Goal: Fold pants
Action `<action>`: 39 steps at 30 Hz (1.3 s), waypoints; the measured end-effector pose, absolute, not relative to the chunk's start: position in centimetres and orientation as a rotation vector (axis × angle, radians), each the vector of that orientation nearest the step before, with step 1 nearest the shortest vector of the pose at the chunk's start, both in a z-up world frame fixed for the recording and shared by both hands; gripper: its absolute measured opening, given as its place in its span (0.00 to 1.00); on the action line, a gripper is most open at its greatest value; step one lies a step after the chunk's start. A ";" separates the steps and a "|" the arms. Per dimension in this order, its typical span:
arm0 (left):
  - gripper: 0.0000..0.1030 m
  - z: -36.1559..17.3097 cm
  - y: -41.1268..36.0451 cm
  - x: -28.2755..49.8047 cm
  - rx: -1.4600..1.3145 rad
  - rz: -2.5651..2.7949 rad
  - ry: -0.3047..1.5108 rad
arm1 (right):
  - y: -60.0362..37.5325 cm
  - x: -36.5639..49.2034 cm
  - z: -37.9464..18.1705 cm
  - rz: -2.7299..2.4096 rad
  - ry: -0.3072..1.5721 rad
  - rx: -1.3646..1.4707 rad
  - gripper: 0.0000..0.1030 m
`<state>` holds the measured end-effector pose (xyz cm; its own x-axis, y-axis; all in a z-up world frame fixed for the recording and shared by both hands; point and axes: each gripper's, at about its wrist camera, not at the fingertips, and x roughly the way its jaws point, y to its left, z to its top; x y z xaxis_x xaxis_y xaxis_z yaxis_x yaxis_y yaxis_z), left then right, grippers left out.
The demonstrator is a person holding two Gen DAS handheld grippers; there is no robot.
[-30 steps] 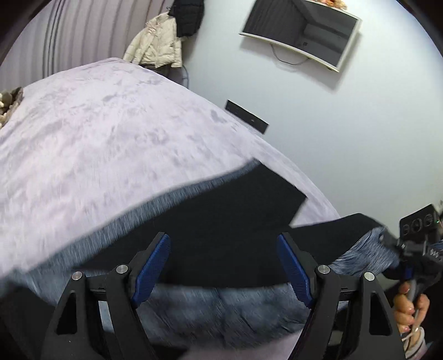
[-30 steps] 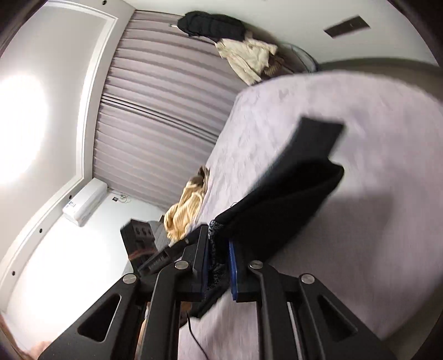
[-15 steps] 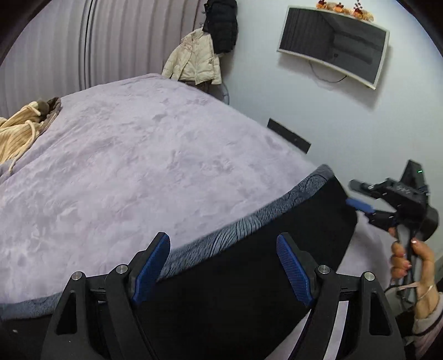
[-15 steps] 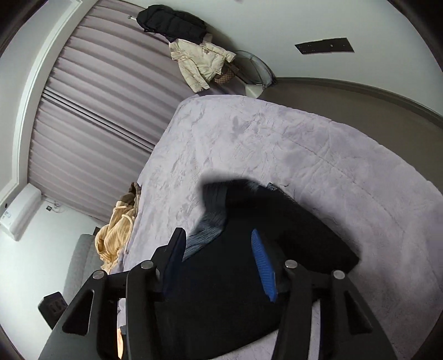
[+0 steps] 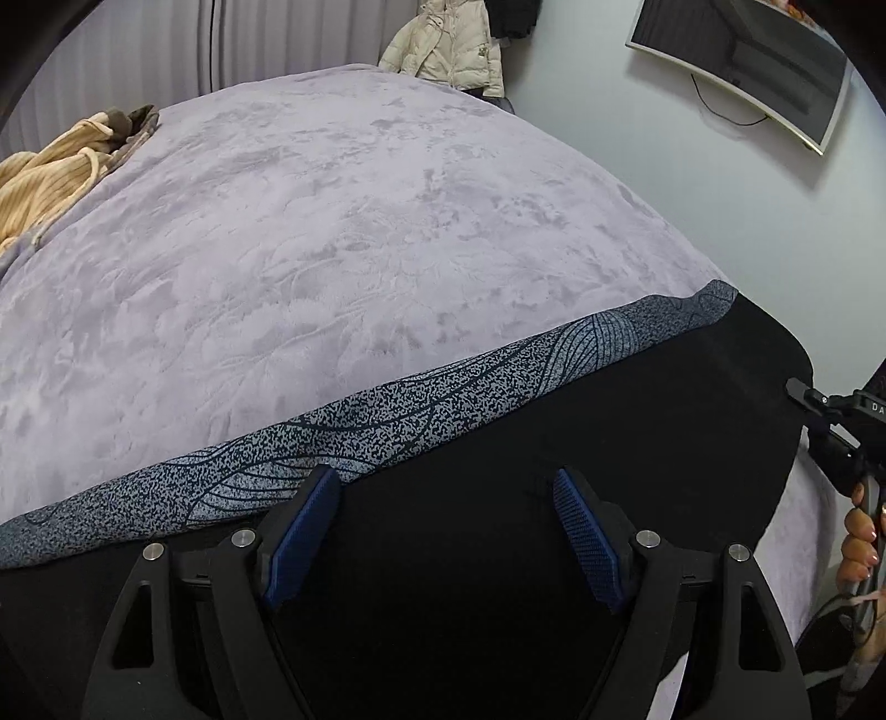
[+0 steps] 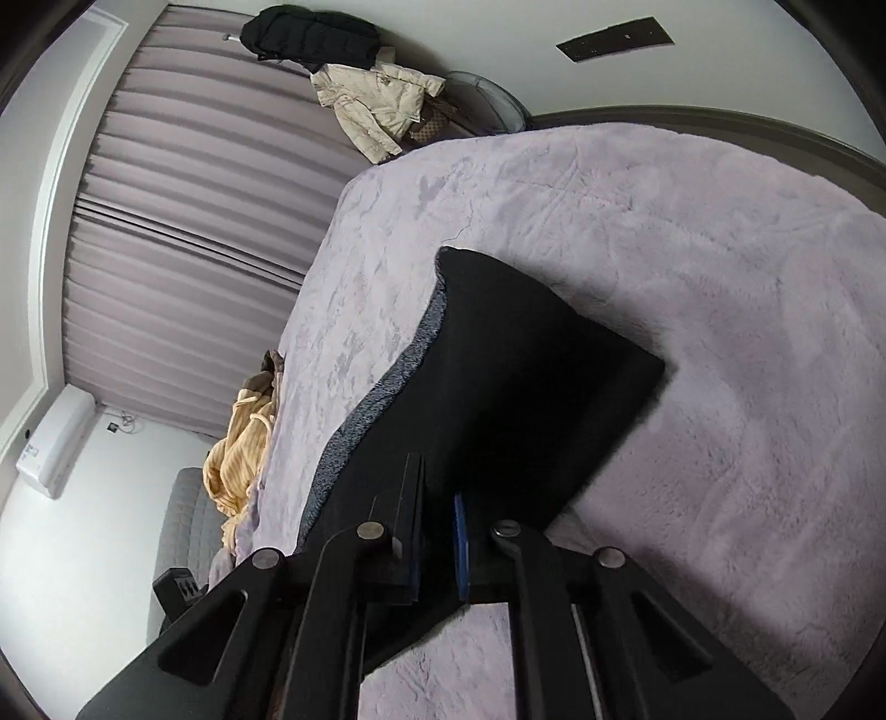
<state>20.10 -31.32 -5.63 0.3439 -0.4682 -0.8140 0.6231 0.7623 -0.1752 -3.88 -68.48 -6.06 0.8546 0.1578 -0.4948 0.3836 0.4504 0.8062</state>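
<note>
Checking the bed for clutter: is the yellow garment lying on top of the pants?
No, the yellow garment lies at the bed's far edge, apart from the pants.

Pants point(image 5: 554, 443) now flat, right gripper point(image 6: 437, 531) reclosed

Likely home bedroom: bed point(image 5: 343, 232), curtains point(image 6: 183, 249), wall TV point(image 5: 742, 61).

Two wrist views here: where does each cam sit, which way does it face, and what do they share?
Left wrist: above the open left gripper, facing down across the pants on the bed; right gripper and a hand at the right edge.
Right wrist: behind the right gripper, which has just closed on the pants, rolled sideways, facing along the bed.
Shared: pants, bed, beige jacket, yellow garment.
</note>
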 end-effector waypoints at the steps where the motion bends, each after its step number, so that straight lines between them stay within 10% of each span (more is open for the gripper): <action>1: 0.78 -5.6 -31.0 19.9 0.170 -0.718 0.992 | -68.1 -4.4 -5.5 -0.158 0.552 1.079 0.08; 13: 0.82 -3.2 -30.5 18.1 0.258 -0.721 0.861 | -65.7 -9.4 -1.6 -0.379 0.494 0.812 0.21; 21: 0.82 -6.7 -32.3 22.8 0.179 -0.584 0.962 | -61.6 5.2 -2.4 -0.170 0.734 0.584 0.21; 32: 0.89 -9.1 -31.0 23.6 0.077 -0.621 0.948 | -69.8 4.1 -5.4 -0.459 0.671 0.765 0.02; 39: 0.89 -6.1 -28.2 22.5 0.214 -0.562 0.906 | -65.0 1.1 -2.1 -0.358 0.675 0.707 0.32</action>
